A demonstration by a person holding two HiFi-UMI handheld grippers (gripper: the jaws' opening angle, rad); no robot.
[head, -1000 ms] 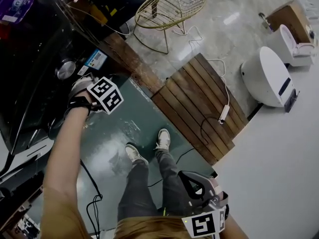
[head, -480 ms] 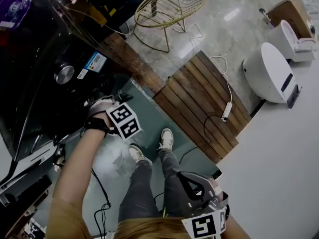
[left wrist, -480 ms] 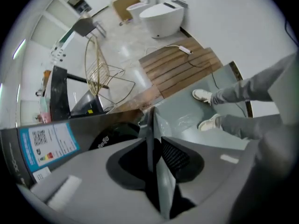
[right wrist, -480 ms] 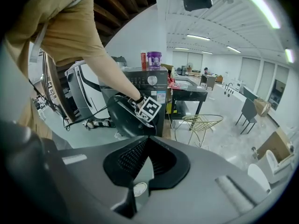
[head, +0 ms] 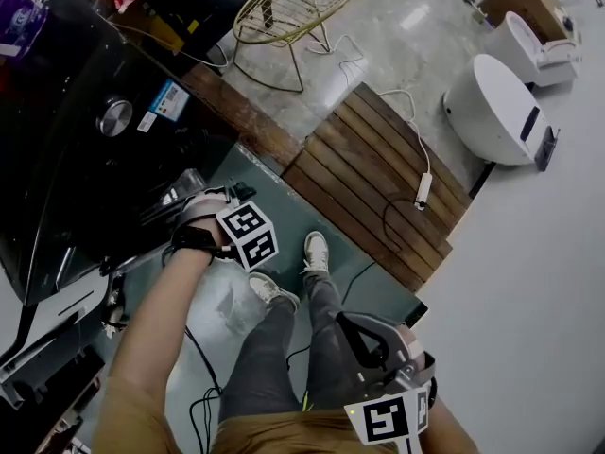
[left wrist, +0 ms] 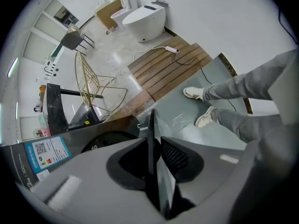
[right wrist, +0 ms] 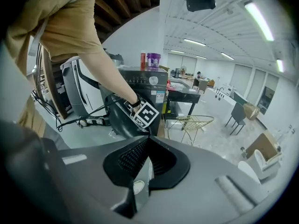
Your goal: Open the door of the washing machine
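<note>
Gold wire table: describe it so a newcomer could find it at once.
From the dark washing machine at the head view's left, look up past the wooden platform to the pale floor. The table stands there by a white cable: the only thing of thin gold wire, a round basket on slim legs.

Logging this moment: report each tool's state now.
Left tool: jaws have just been closing, apparently shut on the edge of the door.
Right tool: shut, holding nothing.
</note>
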